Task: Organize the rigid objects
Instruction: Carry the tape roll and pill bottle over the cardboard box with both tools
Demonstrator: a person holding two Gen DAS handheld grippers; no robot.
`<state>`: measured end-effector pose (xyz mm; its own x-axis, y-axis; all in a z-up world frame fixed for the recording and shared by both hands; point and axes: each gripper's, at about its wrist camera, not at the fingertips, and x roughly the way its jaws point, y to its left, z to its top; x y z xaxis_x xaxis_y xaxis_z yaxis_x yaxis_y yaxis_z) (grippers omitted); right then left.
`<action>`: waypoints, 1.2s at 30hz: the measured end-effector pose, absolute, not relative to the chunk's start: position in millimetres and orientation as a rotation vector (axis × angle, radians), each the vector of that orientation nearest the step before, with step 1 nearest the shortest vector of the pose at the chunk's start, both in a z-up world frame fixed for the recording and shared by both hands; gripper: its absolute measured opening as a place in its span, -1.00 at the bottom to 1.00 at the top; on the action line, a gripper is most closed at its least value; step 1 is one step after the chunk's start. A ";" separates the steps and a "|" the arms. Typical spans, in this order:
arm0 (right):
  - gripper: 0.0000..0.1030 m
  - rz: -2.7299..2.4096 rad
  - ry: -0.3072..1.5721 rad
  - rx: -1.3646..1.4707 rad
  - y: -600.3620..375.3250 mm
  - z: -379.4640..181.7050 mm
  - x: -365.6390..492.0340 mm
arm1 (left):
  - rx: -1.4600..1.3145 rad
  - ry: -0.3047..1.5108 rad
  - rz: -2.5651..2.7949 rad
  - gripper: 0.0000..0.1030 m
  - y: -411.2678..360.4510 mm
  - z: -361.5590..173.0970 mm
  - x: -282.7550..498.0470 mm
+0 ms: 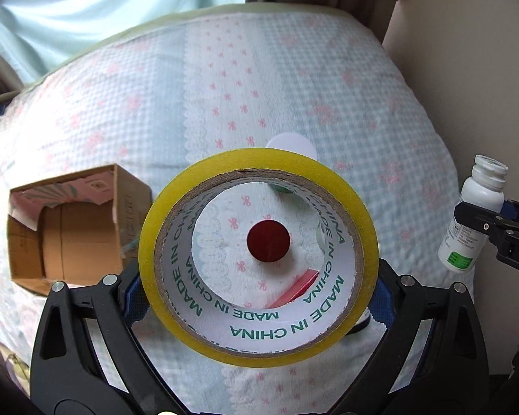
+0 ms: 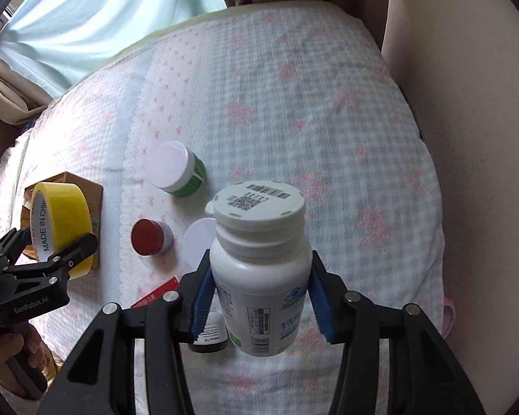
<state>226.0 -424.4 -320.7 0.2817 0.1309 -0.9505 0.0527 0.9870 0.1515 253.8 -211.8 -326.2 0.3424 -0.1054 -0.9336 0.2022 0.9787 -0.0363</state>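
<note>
My left gripper (image 1: 257, 294) is shut on a yellow tape roll (image 1: 176, 214), held above the bed; it also shows in the right wrist view (image 2: 60, 207). My right gripper (image 2: 261, 297) is shut on a white pill bottle (image 2: 259, 252), held upright above the bed; it also shows in the left wrist view (image 1: 477, 214). An open cardboard box (image 1: 65, 231) sits on the bed at the left, just behind the tape in the right wrist view (image 2: 95, 190). A red-lidded jar (image 2: 150, 237) and a green jar with a white lid (image 2: 178, 169) stand on the bedspread.
A white round lid (image 2: 199, 242), a red flat packet (image 2: 155, 295) and a dark bottle (image 2: 209, 335) lie on the pink and blue bedspread (image 2: 328, 121) below my right gripper. A beige headboard (image 2: 467, 138) runs along the right. Curtains (image 2: 103, 10) hang behind.
</note>
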 end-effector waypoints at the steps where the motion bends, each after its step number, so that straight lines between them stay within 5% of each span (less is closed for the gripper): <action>1: -0.11 0.055 1.269 0.154 -412.6 -312.0 224.9 | 0.083 1.191 -0.203 0.86 -203.7 -313.5 249.2; 16: -0.11 0.118 1.076 0.154 -255.9 -166.4 174.1 | 0.053 1.039 -0.205 0.86 -20.9 -195.9 204.2; 27: -0.11 0.119 1.110 0.238 -87.6 -172.7 177.4 | 0.106 1.037 -0.236 0.87 143.5 -185.4 213.7; 36: -0.11 0.178 1.170 0.183 -0.2 -205.9 213.0 | 0.089 1.134 -0.224 0.87 203.8 -232.4 245.3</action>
